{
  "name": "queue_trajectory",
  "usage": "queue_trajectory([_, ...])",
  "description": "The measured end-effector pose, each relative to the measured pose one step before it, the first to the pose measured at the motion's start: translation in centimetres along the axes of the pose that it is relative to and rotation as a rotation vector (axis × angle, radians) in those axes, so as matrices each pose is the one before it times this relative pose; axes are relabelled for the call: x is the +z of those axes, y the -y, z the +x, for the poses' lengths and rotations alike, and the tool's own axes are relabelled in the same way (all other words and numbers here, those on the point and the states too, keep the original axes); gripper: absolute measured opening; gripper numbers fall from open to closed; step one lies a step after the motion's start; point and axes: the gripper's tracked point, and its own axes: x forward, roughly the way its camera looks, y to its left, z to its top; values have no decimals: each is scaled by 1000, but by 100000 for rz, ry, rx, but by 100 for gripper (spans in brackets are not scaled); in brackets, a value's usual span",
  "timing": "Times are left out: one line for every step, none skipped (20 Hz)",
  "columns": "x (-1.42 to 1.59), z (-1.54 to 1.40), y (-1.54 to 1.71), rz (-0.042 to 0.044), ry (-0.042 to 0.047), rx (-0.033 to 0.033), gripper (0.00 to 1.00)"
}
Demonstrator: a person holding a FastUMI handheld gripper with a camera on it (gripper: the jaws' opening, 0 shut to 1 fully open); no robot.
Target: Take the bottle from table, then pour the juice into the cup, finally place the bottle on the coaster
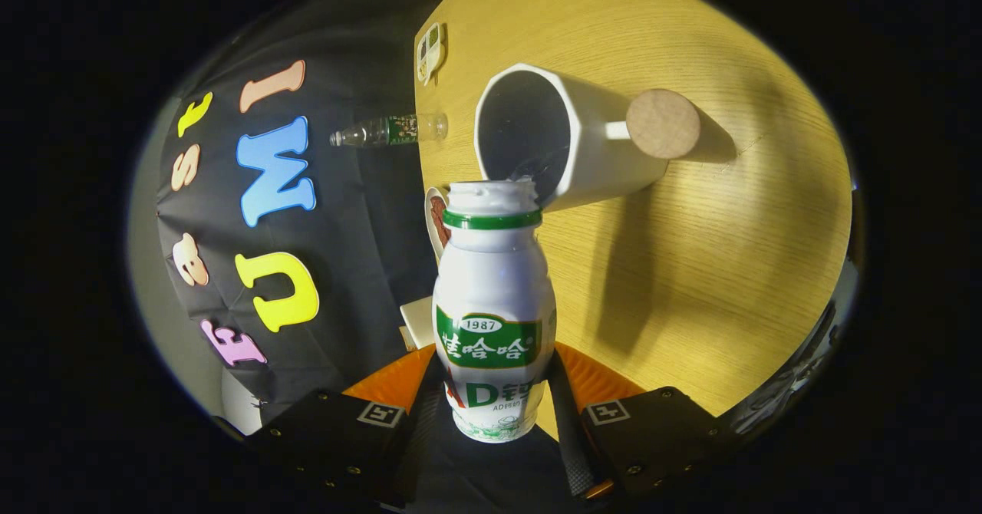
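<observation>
A small white bottle (495, 299) with a green neck ring and green label sits between my two fingers. My gripper (495, 403) is shut on the bottle's lower body. The whole view is rolled sideways, so the bottle is tipped over. Its open mouth lies right at the rim of a white mug (583, 146), which stands on the wooden table (690, 268) just beyond the bottle. The mug's dark inside faces me, with a glint near its lower rim. A round cork coaster (662, 123) lies on the table beside the mug's handle, beyond the mug.
A clear plastic bottle (391, 130) stands at the table's far edge against the black cloth wall. A small white dish (430, 52) sits farther along that edge. Another dish with something brown (437, 222) is partly hidden behind the bottle's neck.
</observation>
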Motion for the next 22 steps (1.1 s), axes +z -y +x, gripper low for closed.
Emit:
queue_trajectory([63, -90, -16, 454, 85, -258, 71])
queue_trajectory([-11, 3, -4, 162, -194, -78, 71])
queue_trajectory([-76, -33, -18, 130, -304, -252, 71])
queue_trajectory([-32, 36, -20, 145, -236, -45, 71])
queue_trajectory([-47, -89, -94, 469, -291, -111, 71])
queue_trajectory([-22, 67, -152, 581, -290, 165, 71])
queue_trajectory([-24, 22, -227, 445, -371, 109, 71])
queue_trajectory([-30, 39, -190, 55, -270, 205, 71])
queue_trajectory([14, 68, -233, 1, -406, 216, 71])
queue_trajectory([29, -71, -244, 31, -182, 349, 71])
queue_trajectory([58, -185, -232, 117, -375, 156, 71])
queue_trajectory([-38, 3, -5, 254, -647, -281, 71])
queue_trajectory([32, 48, -69, 157, -280, 50, 71])
queue_trajectory([20, 79, -12, 224, -221, -25, 71])
queue_trajectory([10, -10, -46, 393, -325, -93, 71])
queue_trajectory([18, -90, -36, 428, -32, 16, 71])
queue_trajectory([72, -150, -57, 413, -124, -17, 71])
queue_trajectory([51, 16, -3, 282, -274, 89, 71])
queue_trajectory([97, -127, -26, 196, -415, 2, 71])
queue_trajectory([8, -71, 32, 30, -349, -72, 71])
queue_trajectory([20, -30, 36, 146, -198, -138, 71])
queue_trajectory([1, -6, 86, 320, -509, -176, 71])
